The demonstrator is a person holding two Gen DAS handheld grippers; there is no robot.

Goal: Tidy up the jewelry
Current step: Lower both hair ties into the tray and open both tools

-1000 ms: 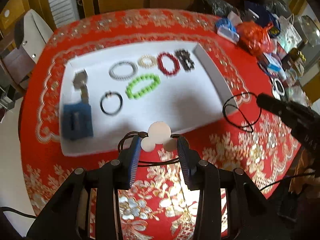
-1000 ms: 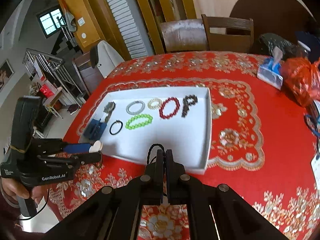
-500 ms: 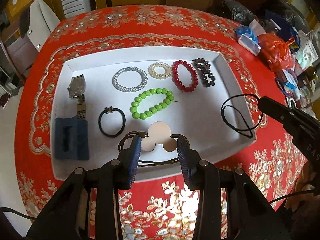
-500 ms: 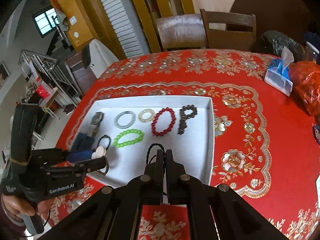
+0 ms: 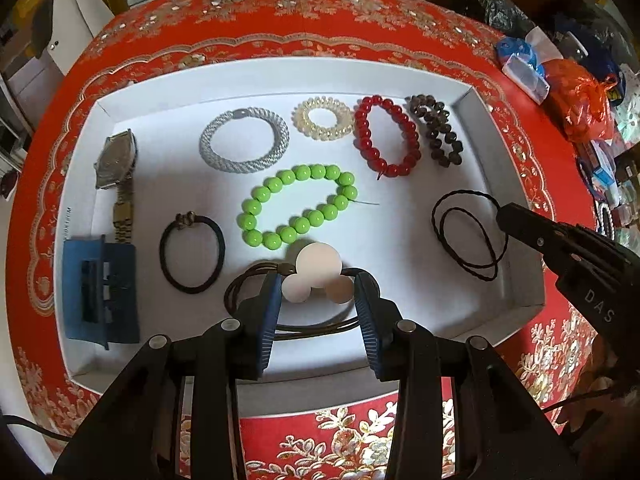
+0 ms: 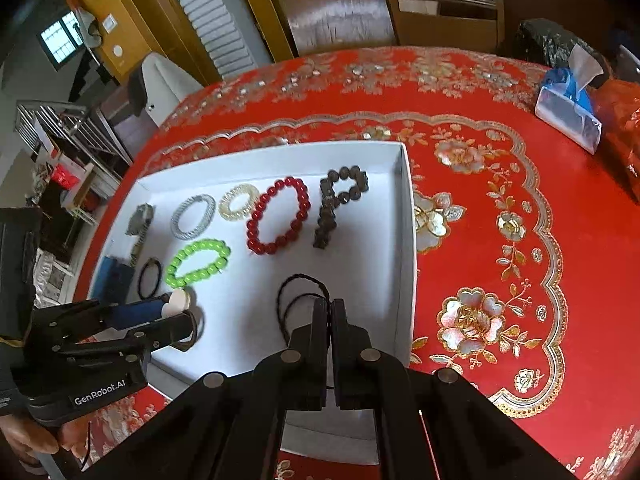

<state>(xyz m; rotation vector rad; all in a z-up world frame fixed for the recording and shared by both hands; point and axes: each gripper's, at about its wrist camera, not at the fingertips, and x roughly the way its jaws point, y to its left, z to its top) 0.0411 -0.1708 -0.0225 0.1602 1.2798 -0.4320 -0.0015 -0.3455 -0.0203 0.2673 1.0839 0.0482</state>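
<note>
A white tray (image 5: 400,240) (image 6: 368,264) on the red tablecloth holds a watch (image 5: 116,160), a grey bracelet (image 5: 244,140), a clear coil tie (image 5: 324,118), a red bead bracelet (image 5: 386,136) (image 6: 278,216), a dark bead bracelet (image 5: 438,130), a green bead bracelet (image 5: 296,206) (image 6: 198,262), a black hair tie (image 5: 192,254) and a blue box (image 5: 100,288). My left gripper (image 5: 318,294) (image 6: 180,320) is shut on a white-disc hair tie (image 5: 316,276), low over the tray's front. My right gripper (image 6: 330,308) (image 5: 508,216) is shut on a black cord loop (image 5: 468,236) (image 6: 298,294) over the tray's right side.
A blue tissue pack (image 6: 568,108) and an orange bag (image 5: 580,96) lie at the table's far right with other clutter. Wooden chairs (image 6: 440,12) stand behind the table. The tray's right wall (image 6: 406,240) is close to my right gripper.
Both grippers have moved forward from the tablecloth to over the tray, each carrying its item. The cord loop now hangs inside the tray's right edge.
</note>
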